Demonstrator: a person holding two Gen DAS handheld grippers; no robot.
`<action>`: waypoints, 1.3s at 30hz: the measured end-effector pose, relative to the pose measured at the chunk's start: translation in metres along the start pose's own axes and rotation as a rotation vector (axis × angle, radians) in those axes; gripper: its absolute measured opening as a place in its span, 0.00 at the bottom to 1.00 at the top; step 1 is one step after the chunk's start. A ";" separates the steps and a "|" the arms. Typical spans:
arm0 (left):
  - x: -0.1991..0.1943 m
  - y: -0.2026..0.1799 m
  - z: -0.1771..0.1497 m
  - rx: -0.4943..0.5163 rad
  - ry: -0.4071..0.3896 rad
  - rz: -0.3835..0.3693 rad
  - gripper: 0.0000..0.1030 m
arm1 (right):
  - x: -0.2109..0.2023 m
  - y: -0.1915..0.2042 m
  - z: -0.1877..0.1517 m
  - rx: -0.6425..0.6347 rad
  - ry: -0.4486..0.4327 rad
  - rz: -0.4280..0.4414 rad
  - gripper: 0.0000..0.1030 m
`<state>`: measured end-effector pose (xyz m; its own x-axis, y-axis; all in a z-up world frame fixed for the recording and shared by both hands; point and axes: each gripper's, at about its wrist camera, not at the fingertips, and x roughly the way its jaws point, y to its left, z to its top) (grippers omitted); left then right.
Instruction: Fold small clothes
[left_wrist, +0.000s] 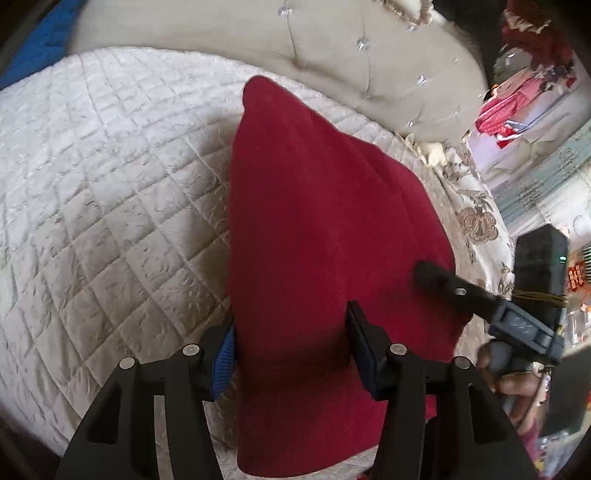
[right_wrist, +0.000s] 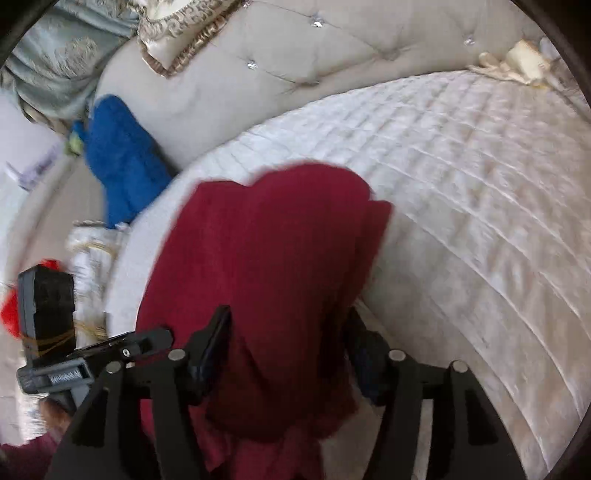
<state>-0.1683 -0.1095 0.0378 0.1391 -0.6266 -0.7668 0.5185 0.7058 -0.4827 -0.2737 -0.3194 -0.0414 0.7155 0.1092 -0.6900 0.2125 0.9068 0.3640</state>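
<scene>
While both the left gripper (left_wrist: 291, 347) and right gripper (right_wrist: 288, 347) pinch the red garment's (left_wrist: 325, 229) near edge on the quilted bed (left_wrist: 110, 184), uneven pulling (a judgement) could skew the fold.

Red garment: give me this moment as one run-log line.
red garment on quilted bed | left gripper straddling near edge | right gripper straddling cloth | grip state unclear | blue cloth aside
</scene>
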 end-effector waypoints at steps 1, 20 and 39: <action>-0.005 -0.002 -0.001 0.010 -0.016 0.016 0.33 | -0.010 0.004 -0.002 -0.010 -0.028 -0.026 0.65; -0.049 0.002 -0.011 0.144 -0.273 0.260 0.38 | -0.015 0.050 -0.049 -0.220 -0.072 -0.291 0.46; -0.055 -0.015 -0.019 0.240 -0.344 0.315 0.38 | -0.064 0.081 -0.055 -0.186 -0.234 -0.323 0.81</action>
<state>-0.1996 -0.0794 0.0789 0.5672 -0.4974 -0.6564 0.5805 0.8068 -0.1097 -0.3386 -0.2301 -0.0024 0.7685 -0.2674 -0.5813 0.3415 0.9397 0.0191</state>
